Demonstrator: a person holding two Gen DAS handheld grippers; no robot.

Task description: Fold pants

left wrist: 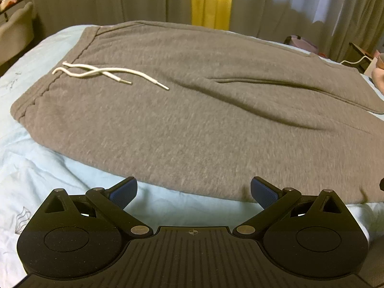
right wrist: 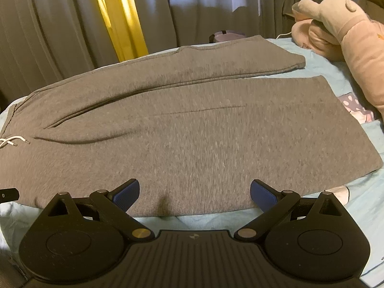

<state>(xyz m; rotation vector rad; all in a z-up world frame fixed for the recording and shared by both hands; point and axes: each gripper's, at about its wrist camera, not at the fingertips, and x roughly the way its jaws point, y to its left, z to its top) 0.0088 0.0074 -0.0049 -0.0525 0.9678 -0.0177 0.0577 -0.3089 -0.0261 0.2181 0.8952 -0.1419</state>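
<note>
Left wrist: flat heathered-grey fleece pants (left wrist: pixel 204 120)

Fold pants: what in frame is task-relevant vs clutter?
Job:
- grey pants, spread flat
- white drawstring
- left gripper, open
- right gripper, open

Lying about:
- pink plush toy
- blue bedsheet
- yellow curtain
- white cable

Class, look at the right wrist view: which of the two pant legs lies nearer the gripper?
The wide front leg, its edge just ahead of the right gripper. The other leg lies behind it, toward the curtains.
</note>
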